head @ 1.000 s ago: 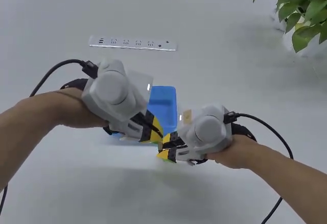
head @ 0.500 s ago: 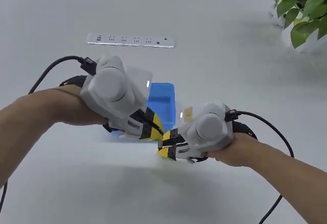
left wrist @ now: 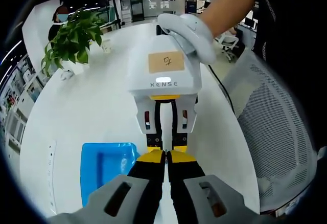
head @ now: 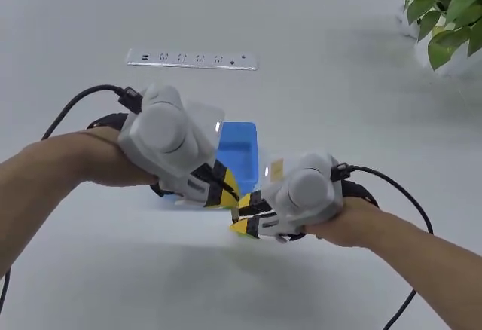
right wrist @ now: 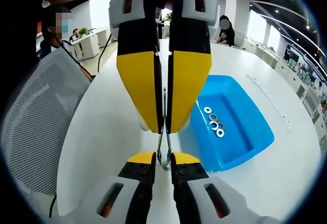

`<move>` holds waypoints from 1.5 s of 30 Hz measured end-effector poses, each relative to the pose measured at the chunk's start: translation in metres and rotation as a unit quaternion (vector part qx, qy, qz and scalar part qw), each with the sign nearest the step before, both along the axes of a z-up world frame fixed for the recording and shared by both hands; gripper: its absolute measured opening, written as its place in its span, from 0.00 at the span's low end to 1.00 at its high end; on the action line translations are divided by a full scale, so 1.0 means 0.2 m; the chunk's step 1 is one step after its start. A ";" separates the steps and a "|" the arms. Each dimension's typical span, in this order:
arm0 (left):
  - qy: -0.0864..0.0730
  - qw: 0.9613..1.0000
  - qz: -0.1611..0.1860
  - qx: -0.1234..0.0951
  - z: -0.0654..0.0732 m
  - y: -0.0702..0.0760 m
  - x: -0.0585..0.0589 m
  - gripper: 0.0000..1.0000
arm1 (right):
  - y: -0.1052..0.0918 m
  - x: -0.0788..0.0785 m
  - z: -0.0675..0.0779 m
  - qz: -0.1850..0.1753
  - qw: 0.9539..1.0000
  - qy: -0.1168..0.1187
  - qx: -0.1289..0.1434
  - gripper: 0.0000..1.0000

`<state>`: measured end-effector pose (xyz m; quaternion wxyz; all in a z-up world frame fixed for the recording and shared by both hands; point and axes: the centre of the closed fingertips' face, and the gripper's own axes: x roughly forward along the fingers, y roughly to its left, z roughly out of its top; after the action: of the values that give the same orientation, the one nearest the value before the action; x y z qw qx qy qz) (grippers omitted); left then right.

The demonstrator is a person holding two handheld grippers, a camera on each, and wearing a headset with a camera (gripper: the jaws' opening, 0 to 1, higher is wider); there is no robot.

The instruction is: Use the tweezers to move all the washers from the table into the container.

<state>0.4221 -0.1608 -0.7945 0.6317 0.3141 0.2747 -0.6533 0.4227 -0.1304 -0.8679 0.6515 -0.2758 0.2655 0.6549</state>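
Note:
My left gripper (head: pixel 224 188) and right gripper (head: pixel 242 218) meet tip to tip just in front of the blue container (head: pixel 238 149). In the right gripper view, thin metal tweezers (right wrist: pixel 164 142) run from between the left gripper's yellow jaws (right wrist: pixel 163 88) down into my right gripper (right wrist: pixel 163 158). Both pairs of jaws are closed on them. Several washers (right wrist: pixel 214 122) lie inside the blue container (right wrist: pixel 240 142). In the left gripper view my left gripper (left wrist: pixel 164 156) is shut nose to nose with the right gripper (left wrist: pixel 164 143), and the container (left wrist: pixel 104 170) lies to the left.
A white power strip (head: pixel 192 60) lies on the white table beyond the container. A potted plant (head: pixel 444 6) stands at the far right. Black cables (head: pixel 75 108) trail from both grippers. A mesh chair (right wrist: pixel 36 121) stands by the table's edge.

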 end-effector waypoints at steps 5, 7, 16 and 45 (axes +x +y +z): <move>0.000 1.000 -0.005 0.001 0.00 0.00 -0.01 0.05 | 0.00 -0.01 -0.01 0.004 1.000 -0.003 -0.003 0.15; 0.000 1.000 -0.006 0.001 0.00 0.00 -0.01 0.05 | 0.00 -0.01 -0.01 0.003 1.000 -0.004 -0.002 0.15; 0.001 1.000 -0.013 0.006 0.00 0.00 0.00 0.05 | 0.00 0.01 0.01 0.000 1.000 -0.007 0.002 0.12; 0.009 1.000 -0.004 0.006 -0.01 0.00 0.01 0.05 | 0.00 0.01 0.00 -0.001 1.000 -0.003 -0.003 0.10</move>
<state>0.4235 -0.1612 -0.7960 0.6247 0.3135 0.2829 -0.6569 0.4238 -0.1301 -0.8678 0.6525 -0.2791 0.2659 0.6524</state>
